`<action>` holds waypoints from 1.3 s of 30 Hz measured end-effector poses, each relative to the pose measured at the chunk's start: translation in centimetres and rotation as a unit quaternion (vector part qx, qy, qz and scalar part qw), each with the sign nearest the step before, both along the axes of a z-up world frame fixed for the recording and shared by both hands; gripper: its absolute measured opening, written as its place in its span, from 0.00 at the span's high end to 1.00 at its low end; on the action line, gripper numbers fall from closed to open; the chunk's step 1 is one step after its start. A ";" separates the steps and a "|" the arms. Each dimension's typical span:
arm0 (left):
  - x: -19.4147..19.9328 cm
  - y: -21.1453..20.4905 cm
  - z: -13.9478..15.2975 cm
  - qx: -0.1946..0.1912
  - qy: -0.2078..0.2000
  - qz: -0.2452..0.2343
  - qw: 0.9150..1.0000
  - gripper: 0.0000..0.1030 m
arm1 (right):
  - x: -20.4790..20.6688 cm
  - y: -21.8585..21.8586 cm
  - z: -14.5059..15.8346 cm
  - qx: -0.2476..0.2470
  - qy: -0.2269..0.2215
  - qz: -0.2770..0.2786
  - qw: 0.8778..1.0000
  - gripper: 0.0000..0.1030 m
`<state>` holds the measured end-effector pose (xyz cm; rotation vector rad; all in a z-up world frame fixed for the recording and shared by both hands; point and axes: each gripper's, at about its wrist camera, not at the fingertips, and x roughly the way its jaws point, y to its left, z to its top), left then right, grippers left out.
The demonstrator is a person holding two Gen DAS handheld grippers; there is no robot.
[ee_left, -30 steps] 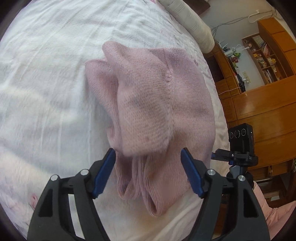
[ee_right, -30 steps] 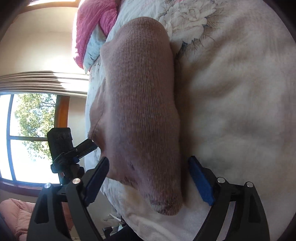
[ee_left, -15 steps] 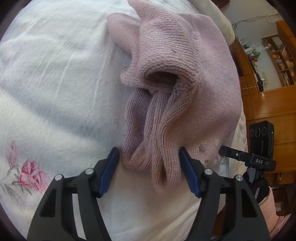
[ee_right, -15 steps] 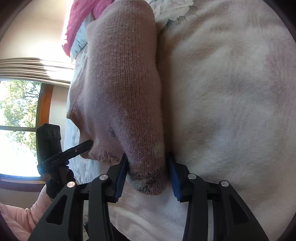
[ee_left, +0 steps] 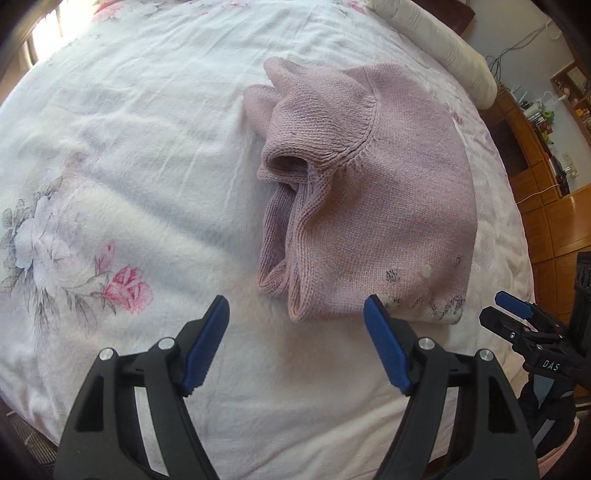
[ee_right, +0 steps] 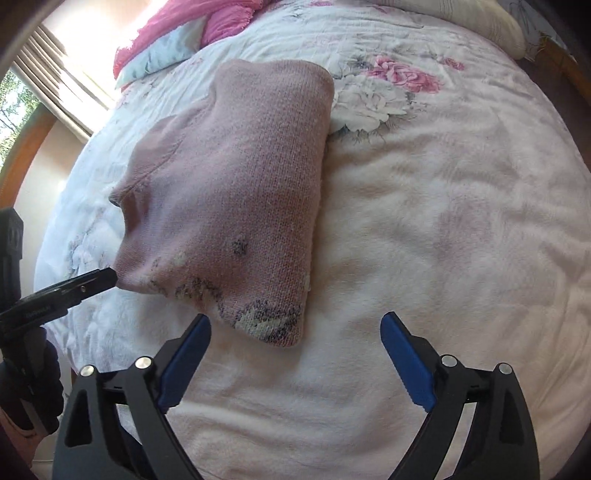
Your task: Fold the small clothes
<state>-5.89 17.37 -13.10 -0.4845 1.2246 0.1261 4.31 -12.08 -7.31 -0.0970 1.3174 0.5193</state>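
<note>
Left gripper (ee_left: 295, 314) hovering over the bed with jaws spread wide, gripping nothing. Just ahead of its fingertips, lying folded on the white floral bedspread (ee_left: 129, 166): a pink knitted sweater (ee_left: 369, 192), its rumpled sleeve layers bunching toward the left finger's side, the hem with a dark-and-cream pattern sitting close to the right fingertip (ee_left: 373, 310) but apart from it. Farther ahead and to the right, a white bolster (ee_left: 443, 44) lying along the bed's far edge; beyond that, wooden cabinets (ee_left: 554, 221).

Right gripper (ee_right: 295, 328) likewise gaping open, clamping on nothing, hanging just short of the sweater (ee_right: 240, 177). Patterned hem corner resting between the two blue fingers' line and slightly ahead, nearer the left fingertip (ee_right: 201, 325), not touching either. Ahead and to the left, a bright pink cloth (ee_right: 192, 26) piling at the bed's far edge beside a window.

Each gripper showing in the other's view: right one (ee_left: 513, 306) off to the left gripper's right, left one (ee_right: 107, 278) off to the right gripper's left, its tip at the sweater's hem.
</note>
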 end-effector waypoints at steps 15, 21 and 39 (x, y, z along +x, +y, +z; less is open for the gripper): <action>-1.9 -3.2 4.7 0.095 -0.016 -0.020 0.995 0.21 | -1.2 1.9 5.6 -0.084 -0.091 -0.047 0.991 0.04; -1.8 -3.7 5.2 0.099 -0.018 -0.021 0.995 0.21 | -2.2 2.4 5.8 -0.073 -0.084 -0.051 0.992 0.04; -2.3 -3.8 4.9 0.102 -0.012 -0.028 0.994 0.21 | -3.1 2.4 5.2 -0.097 -0.078 -0.062 0.990 0.04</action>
